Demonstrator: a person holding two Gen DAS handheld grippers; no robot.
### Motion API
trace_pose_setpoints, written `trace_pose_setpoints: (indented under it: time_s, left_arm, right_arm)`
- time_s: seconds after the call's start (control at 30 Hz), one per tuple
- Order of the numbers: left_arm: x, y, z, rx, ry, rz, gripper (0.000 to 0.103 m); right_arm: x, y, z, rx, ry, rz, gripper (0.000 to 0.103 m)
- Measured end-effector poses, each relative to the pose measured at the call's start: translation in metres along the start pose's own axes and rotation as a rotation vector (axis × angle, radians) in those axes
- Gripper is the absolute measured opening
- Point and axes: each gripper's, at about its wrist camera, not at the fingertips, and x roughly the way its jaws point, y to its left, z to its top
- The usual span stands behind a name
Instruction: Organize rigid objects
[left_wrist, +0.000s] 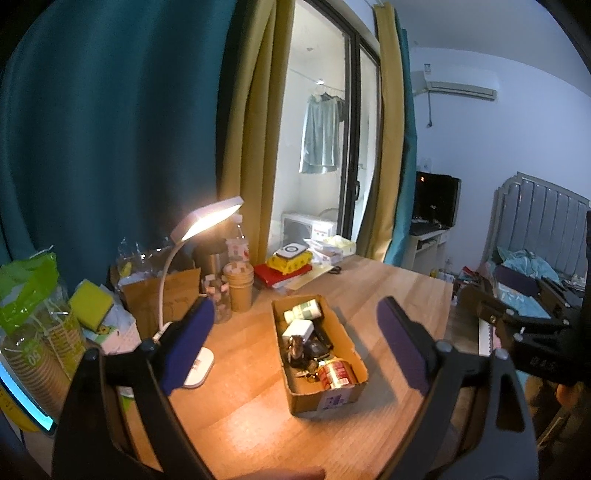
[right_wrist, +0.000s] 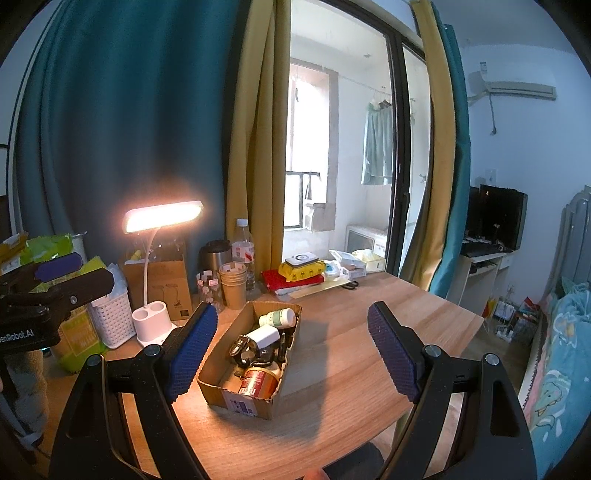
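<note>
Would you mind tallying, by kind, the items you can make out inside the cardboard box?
Bottle, white with green band: 1
White charger: 1
Red can: 1
Dark items, jumbled and too unclear to count: at least 1
Total in the box: at least 4

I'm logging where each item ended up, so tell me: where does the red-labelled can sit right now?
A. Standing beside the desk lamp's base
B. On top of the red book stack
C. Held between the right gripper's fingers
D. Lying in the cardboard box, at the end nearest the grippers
D: the red-labelled can lies on its side inside the cardboard box at its near end, while the left gripper and the right gripper are both open and hold nothing.
</note>
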Motion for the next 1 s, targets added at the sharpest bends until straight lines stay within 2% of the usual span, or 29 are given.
trace_pose_setpoints:
  time_s: [1.0]
  left_arm:
    - [-0.0017, -0.0075, -0.0015, 0.021, 0.01, -0.019, 0.091]
  right_arm:
    - [0.0001, -0.0004, -0.0034, -0.002, 0.011, 0.004, 0.086]
